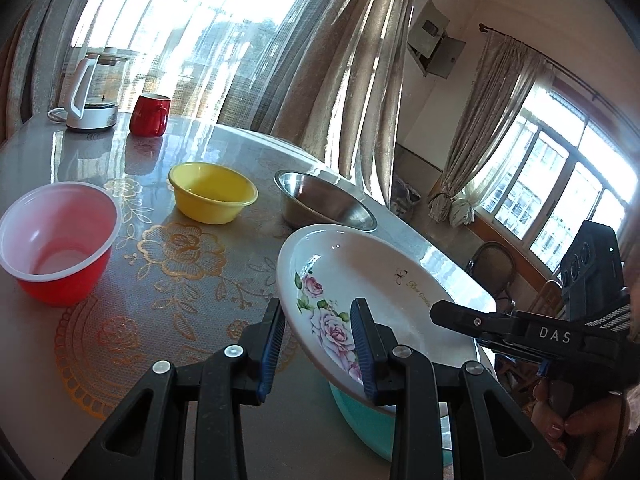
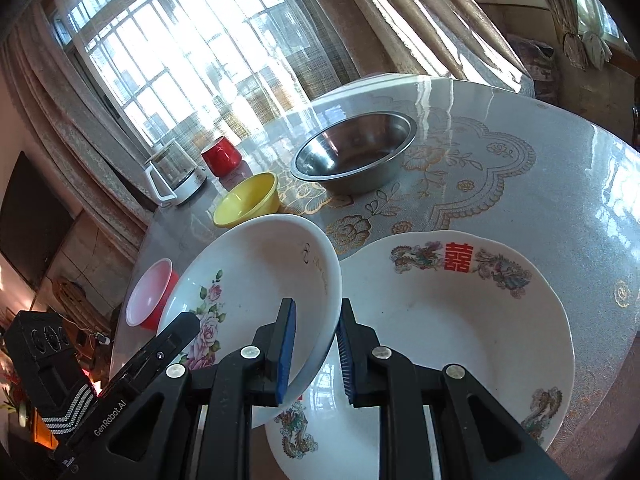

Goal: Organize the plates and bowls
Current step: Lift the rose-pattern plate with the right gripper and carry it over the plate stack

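The left gripper (image 1: 318, 344) and right gripper (image 2: 316, 350) each pinch opposite rims of the rose plate (image 1: 372, 276), holding it tilted above the table (image 1: 180, 312). Only the left view shows a teal bowl (image 1: 360, 420) under the plate's near edge and the person's hand (image 1: 576, 428) on the right gripper. Only the right view shows the dragon plate (image 2: 460, 320) lying just beside and partly beneath the rose plate. Beyond stand the red bowl (image 1: 56, 240), yellow bowl (image 1: 212, 192), steel bowl (image 1: 324, 200), red mug (image 1: 149, 114) and kettle (image 1: 90, 96)
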A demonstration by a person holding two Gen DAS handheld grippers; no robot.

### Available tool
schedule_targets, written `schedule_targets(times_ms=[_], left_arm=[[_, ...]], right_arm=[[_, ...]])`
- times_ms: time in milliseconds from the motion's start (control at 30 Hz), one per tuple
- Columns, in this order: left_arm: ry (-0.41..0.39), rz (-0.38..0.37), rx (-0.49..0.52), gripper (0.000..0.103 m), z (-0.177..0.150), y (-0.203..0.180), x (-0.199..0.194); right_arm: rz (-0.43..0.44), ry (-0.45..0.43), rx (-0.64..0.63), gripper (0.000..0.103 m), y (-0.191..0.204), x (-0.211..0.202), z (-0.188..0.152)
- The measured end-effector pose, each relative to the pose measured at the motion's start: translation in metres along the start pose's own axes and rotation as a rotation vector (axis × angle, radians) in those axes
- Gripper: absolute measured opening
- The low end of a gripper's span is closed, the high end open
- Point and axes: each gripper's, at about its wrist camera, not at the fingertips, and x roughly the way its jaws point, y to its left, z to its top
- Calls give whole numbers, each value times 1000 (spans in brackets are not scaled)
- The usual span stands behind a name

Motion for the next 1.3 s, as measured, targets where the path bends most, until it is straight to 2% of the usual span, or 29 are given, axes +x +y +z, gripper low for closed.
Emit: schedule_targets(times_ms=[467,767,933,1033,1167,1300], left_arm=[[55,-94,85,34,-12,-43,15],[115,-114,175,37,-23,-71,31],[176,-116,203,43,-29,-75,37],[214,-122,195,53,-31,-74,41],[219,-136,209,64,-33,-77,39],[215,-142,210,65,-31,-76,37]], right_arm=[[-28,-2,98,20,-45,-36,-21],[-60,22,163,20,-74,-47,-37],[-72,37,189,20,-82,-50,-42],[-75,51,199,20,-84,-47,-42],[-90,67,196,20,-82,-42,-40],[-114,74,182,20,-81,-38,-37]])
